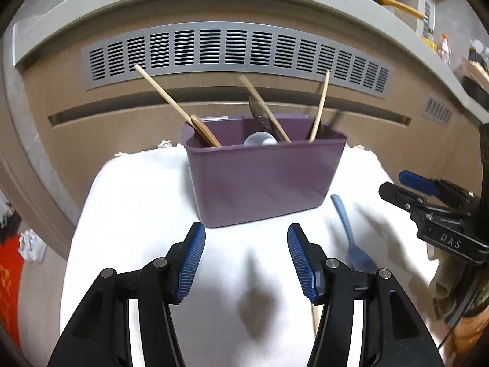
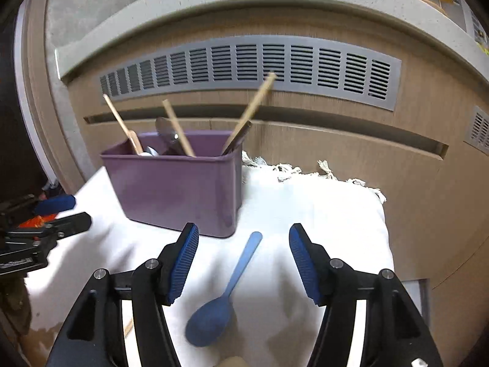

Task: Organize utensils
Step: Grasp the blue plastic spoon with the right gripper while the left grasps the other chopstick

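Both pairs of blue-padded fingers stood wide apart and held nothing: the left gripper (image 1: 246, 263) hovered over bare white cloth (image 1: 137, 214) just in front of the purple bin (image 1: 262, 180), and the right gripper (image 2: 244, 264) hung above the blue spoon (image 2: 224, 293), which lay flat on the cloth between its spread fingers without touching either pad. That spoon rested just beside the bin's near right corner, bowl toward the camera and handle pointing at the bin. Inside the bin several wooden chopsticks (image 1: 165, 98) leaned at different angles, along with a dark metal utensil (image 1: 262, 116) and something white and round (image 1: 259, 140) low down. One more wooden stick (image 1: 315, 318) lay on the cloth, mostly hidden behind the left gripper's right finger. The cloth covered a small raised surface and showed a fringed edge (image 2: 305, 172) at the back. Behind it stood a beige wood-grain panel (image 2: 336, 140) with a long grey slatted vent (image 1: 238, 52), capped by a pale speckled ledge (image 1: 214, 3).
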Motion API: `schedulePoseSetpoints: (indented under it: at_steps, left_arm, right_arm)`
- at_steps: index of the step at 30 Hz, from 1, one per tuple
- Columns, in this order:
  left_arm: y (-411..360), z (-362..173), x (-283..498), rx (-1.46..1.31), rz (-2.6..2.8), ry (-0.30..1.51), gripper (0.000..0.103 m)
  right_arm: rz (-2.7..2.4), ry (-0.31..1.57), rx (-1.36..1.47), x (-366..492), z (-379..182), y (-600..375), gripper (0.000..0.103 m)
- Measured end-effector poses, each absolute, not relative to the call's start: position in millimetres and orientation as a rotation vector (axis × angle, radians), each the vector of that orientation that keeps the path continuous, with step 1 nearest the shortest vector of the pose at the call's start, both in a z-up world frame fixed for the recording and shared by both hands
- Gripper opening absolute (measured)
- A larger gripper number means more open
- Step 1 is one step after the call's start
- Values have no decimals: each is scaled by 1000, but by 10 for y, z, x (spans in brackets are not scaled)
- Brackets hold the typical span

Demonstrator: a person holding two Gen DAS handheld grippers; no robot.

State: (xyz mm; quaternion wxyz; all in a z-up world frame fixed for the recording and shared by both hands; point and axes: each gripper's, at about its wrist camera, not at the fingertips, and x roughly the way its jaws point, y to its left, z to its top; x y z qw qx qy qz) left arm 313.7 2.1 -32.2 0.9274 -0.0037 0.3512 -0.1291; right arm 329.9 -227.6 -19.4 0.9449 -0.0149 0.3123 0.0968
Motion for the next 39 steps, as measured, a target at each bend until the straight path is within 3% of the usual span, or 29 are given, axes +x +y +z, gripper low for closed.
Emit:
schedulePoseSetpoints:
  at_steps: [3, 7, 8, 10, 12, 16, 17, 18, 22, 27, 30, 33, 39]
  left_arm:
    - [-3, -307, 3045, -1, -273, 715, 62]
    - [-70, -406, 2937, -1, -297, 754, 64]
    - [-76, -429, 2917, 0, -300, 766, 64]
    - [-79, -464, 2886, 1, -303, 781, 64]
    - [-73, -492, 2843, 1, -304, 791, 64]
    - [-26, -532, 2793, -13, -310, 802, 64]
    - [-22, -550, 2782, -16, -311, 807, 64]
    - [-16, -565, 2783, -19, -312, 814, 64]
    - [-44, -644, 2778, -28, -330, 855, 64]
    - [-214, -755, 2779, -28, -380, 928, 64]
    - [-393, -807, 2799, 12, -403, 958, 57]
    - [-574, -848, 2899, 25, -428, 1013, 40]
    - [-907, -890, 3128, 128, -364, 1033, 33]
  right_arm:
    - [184, 675, -52, 3310, -252, -2191, 71]
    - [148, 805, -17, 3431, -588, -2142, 70]
    - [143, 841, -9, 3471, -683, -2120, 68]
    - [161, 897, -1, 3542, -833, -2083, 45]
    - [166, 938, 8, 3619, -943, -2070, 34]
    - [140, 931, -1, 3674, -1035, -2069, 28]
    - [139, 932, -13, 3674, -1038, -2055, 25]
    - [141, 933, -32, 3665, -1039, -2034, 13]
    - [186, 943, -63, 3531, -1004, -1995, 7]
    - [199, 910, -75, 3220, -919, -2094, 7]
    - [208, 904, -58, 3032, -886, -2205, 7]
    - [216, 891, -43, 2832, -867, -2289, 7]
    - [231, 875, -8, 2601, -933, -2436, 8]
